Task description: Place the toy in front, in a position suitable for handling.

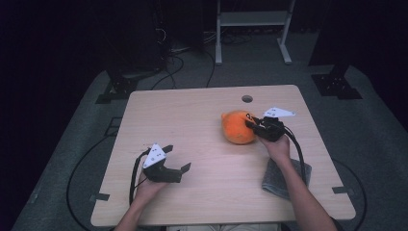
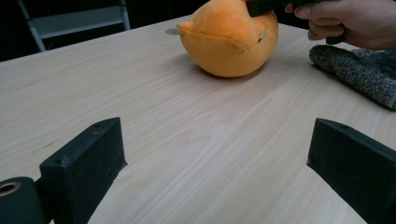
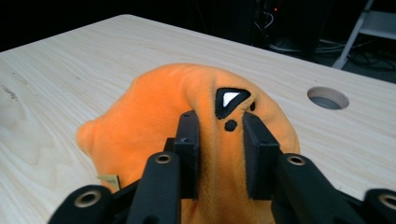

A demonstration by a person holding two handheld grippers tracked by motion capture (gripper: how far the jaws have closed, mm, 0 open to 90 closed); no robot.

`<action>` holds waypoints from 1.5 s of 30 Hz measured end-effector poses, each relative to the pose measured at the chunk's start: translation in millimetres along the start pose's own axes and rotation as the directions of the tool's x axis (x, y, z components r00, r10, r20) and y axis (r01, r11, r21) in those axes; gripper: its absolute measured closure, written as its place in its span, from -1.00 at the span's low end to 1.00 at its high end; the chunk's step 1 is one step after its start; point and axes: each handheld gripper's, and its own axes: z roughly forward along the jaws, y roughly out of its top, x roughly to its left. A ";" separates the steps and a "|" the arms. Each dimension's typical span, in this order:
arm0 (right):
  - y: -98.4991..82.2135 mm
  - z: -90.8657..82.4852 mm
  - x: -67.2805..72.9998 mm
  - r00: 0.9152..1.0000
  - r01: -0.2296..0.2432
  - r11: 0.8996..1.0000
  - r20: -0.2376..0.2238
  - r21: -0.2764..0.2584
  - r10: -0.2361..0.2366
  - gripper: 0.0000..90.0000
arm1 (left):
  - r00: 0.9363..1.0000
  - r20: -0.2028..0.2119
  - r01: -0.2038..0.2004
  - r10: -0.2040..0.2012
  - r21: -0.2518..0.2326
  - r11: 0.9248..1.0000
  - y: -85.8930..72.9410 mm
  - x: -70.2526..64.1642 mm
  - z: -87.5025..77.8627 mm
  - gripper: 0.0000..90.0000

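Right hand-held gripper (image 3: 219, 140) pinches a fold of the orange plush toy (image 1: 237, 127) near the tabletop's (image 1: 192, 110) far right corner, left hand-held gripper (image 1: 176, 160) released; lift slowly, keeping fabric bunched.

- No words, brands or numbers can be read anywhere in these pictures.
- The orange plush toy (image 3: 154, 121) carries a small tag (image 3: 109, 180) at its seam, too blurred to read.
- A black-and-white triangle mark (image 3: 230, 100) is stitched on the toy; it holds no lettering.
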 end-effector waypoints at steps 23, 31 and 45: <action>2.3 -55.3 107.2 0.974 0.140 0.987 -0.168 -0.073 -0.151 0.66 | 0.999 0.029 -0.021 0.021 -0.007 1.000 3.1 -8.0 2.2 -0.93; -14.6 -46.0 121.0 0.979 0.119 0.992 -0.163 -0.043 -0.125 0.64 | 0.997 0.072 -0.017 0.019 -0.020 1.000 6.4 -15.0 5.9 -0.93; -27.7 -57.1 121.7 0.977 0.147 0.989 -0.153 -0.020 -0.148 -0.03 | 0.973 0.226 -0.049 0.039 0.041 0.998 17.1 -42.2 42.6 -0.92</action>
